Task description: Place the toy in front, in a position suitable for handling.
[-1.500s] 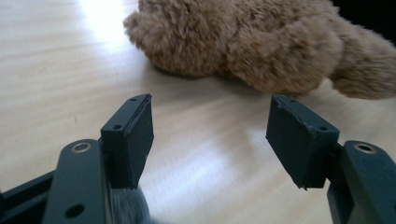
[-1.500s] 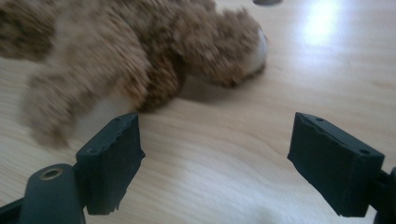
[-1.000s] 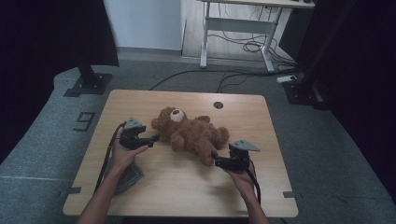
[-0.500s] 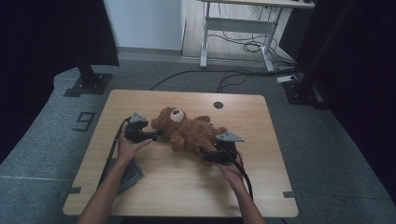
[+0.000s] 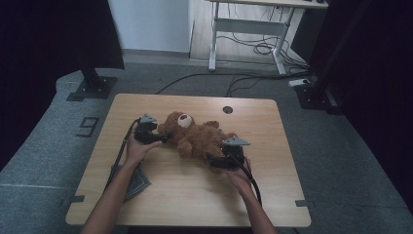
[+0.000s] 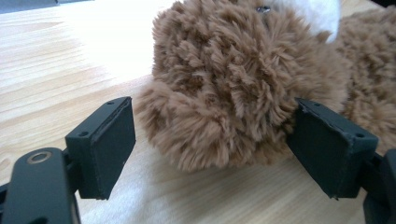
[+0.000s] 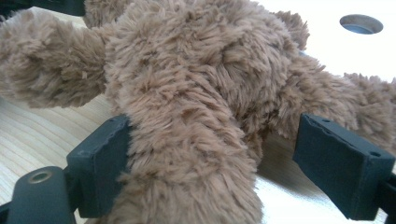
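Teddy bear (image 5: 195,136): brown, shaggy, lying on table (image 5: 272,195); both tongs wide open around its limbs.

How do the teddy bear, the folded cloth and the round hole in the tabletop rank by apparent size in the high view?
1. teddy bear, clearly largest.
2. folded cloth, smaller, partly hidden under the left forearm.
3. round hole, smallest.
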Available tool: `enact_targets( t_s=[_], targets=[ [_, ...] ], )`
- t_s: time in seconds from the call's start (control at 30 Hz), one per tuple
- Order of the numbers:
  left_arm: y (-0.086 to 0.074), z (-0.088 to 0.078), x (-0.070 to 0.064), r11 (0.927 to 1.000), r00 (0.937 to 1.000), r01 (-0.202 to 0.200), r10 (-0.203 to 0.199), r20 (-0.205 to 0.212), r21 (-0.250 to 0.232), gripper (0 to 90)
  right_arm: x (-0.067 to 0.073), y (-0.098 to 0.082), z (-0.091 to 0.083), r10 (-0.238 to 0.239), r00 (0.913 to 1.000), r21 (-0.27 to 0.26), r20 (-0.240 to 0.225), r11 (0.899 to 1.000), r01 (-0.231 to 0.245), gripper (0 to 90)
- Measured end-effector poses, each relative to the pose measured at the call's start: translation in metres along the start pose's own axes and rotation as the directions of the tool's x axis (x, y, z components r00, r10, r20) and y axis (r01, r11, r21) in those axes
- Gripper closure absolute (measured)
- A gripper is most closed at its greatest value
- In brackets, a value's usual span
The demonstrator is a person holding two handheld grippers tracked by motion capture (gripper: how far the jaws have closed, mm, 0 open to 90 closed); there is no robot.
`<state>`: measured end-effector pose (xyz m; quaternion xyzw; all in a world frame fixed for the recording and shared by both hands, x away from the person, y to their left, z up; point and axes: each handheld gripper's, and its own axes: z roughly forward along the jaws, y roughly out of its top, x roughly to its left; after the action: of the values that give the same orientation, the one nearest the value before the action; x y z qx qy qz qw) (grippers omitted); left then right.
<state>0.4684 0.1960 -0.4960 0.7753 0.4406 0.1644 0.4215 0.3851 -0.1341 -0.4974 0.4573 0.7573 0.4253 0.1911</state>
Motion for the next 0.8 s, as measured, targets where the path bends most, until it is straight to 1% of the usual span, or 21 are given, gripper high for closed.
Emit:
enact_targets(
  t_s=[0.07,0.1,0.13,0.17,0.2,0.23,0.27,0.3,0.4,0.43,0.47,0.5,0.57,0.6,0.63,0.7,0.77,0.8],
  targets=[
    [0.001,0.006,-0.002,0.9999,0.9999,-0.015,0.015,0.006,0.006,16.2,0.0,0.0,0.001,0.0,1.0,0.004,-0.003,1.0,0.0,13.1],
    [0.002,0.008,-0.003,0.9999,0.9998,-0.016,0.016,0.009,-0.004,16.2,0.0,0.0,0.002,0.001,1.0,0.007,-0.004,1.0,-0.001,13.1],
    [0.002,0.009,-0.002,0.9999,0.9998,-0.008,0.008,0.016,-0.013,16.8,-0.001,-0.001,0.003,0.002,1.0,0.006,-0.005,1.0,-0.002,13.1],
    [0.001,0.01,0.0,0.9998,0.9995,0.01,-0.01,0.029,-0.017,17.7,-0.001,-0.001,0.004,0.003,1.0,0.008,-0.006,1.0,-0.003,13.3],
    [0.0,0.012,0.002,0.9995,0.9982,0.027,-0.026,0.054,-0.017,18.9,-0.002,-0.001,0.005,0.006,0.9999,0.01,-0.01,1.0,-0.006,13.4],
    [-0.001,0.013,0.002,0.9994,0.9974,0.03,-0.029,0.067,-0.018,26.1,-0.003,-0.001,0.006,0.013,0.9997,0.019,-0.019,1.0,-0.012,13.6],
    [-0.001,0.013,0.002,0.9994,0.9968,0.029,-0.027,0.075,-0.019,26.1,-0.003,-0.002,0.007,0.017,0.9996,0.022,-0.021,1.0,-0.016,14.0],
    [-0.001,0.013,0.002,0.9995,0.9961,0.026,-0.025,0.085,-0.019,29.6,-0.004,-0.002,0.009,0.018,0.9995,0.028,-0.025,0.999,-0.017,15.3],
    [0.0,0.011,0.001,0.9994,0.995,0.032,-0.03,0.095,-0.011,47.4,-0.004,-0.005,0.014,0.023,0.998,0.057,-0.059,0.998,-0.02,25.1],
    [0.0,0.01,0.0,0.9994,0.9954,0.035,-0.034,0.089,-0.008,54.0,-0.003,-0.007,0.015,0.025,0.9971,0.063,-0.072,0.998,-0.021,31.6],
    [0.001,0.009,0.001,0.9988,0.996,0.05,-0.05,0.074,0.0,61.1,-0.002,-0.008,0.016,0.028,0.9957,0.065,-0.088,0.998,-0.023,38.9],
    [0.001,0.008,0.002,0.9982,0.9955,0.06,-0.06,0.073,0.001,70.5,-0.001,-0.008,0.018,0.021,0.9943,0.071,-0.104,0.997,-0.013,44.8],
    [0.001,0.006,0.004,0.9966,0.9929,0.082,-0.082,0.086,0.008,75.6,0.001,-0.008,0.02,0.0,0.9951,0.08,-0.099,0.997,0.008,49.5],
    [0.001,0.006,0.004,0.9959,0.9918,0.089,-0.09,0.091,0.011,78.9,0.002,-0.009,0.02,-0.024,0.9954,0.081,-0.093,0.996,0.031,54.1],
    [0.001,0.006,0.004,0.9956,0.9912,0.093,-0.093,0.094,0.013,78.9,0.002,-0.009,0.02,-0.024,0.9954,0.081,-0.093,0.996,0.031,54.1],
    [0.001,0.004,0.003,0.9957,0.9909,0.092,-0.092,0.098,0.012,81.2,0.002,-0.009,0.018,-0.048,0.9951,0.075,-0.087,0.996,0.055,58.4],
    [0.002,0.002,0.0,0.9966,0.9915,0.082,-0.08,0.103,-0.008,82.6,0.002,-0.009,0.016,-0.067,0.9946,0.066,-0.079,0.995,0.072,61.8],
    [0.003,0.001,-0.001,0.9967,0.9914,0.079,-0.077,0.105,-0.015,83.5,0.001,-0.009,0.013,-0.084,0.9943,0.054,-0.065,0.995,0.088,63.4]
  ],
)
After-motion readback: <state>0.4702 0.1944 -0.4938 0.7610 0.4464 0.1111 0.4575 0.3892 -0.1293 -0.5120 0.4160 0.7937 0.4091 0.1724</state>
